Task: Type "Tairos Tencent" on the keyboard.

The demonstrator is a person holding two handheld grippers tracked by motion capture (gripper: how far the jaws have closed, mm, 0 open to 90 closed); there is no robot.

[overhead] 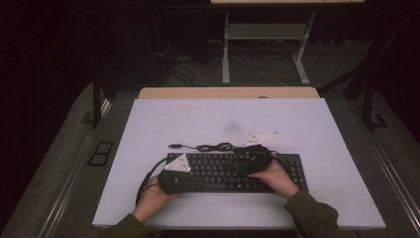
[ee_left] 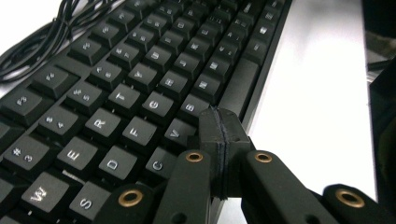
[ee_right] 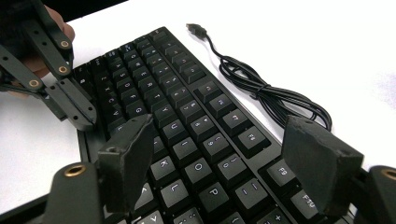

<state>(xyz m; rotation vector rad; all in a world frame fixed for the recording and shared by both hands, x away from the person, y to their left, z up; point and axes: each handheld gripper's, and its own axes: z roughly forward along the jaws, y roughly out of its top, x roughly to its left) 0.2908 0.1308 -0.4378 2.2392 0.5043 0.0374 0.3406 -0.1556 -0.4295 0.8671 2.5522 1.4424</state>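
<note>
Resting flat on the white counter point(overhead: 317, 129), black keyboard point(overhead: 225, 171) lies under both your tools: left tool point(ee_left: 219, 122) clenched empty above its spacebar edge; right tool point(ee_right: 224, 154) released over the keys.

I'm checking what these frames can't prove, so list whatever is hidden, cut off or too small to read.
- Keyboard legends: too small in the high view.
- Keyboard's near corners there: covered by the left gripper and right gripper and both hands.
- Whether the shut left gripper's tips press a key: unclear in the left gripper view.
- Cable: its keyboard end is hidden behind the right gripper's jaw.
</note>
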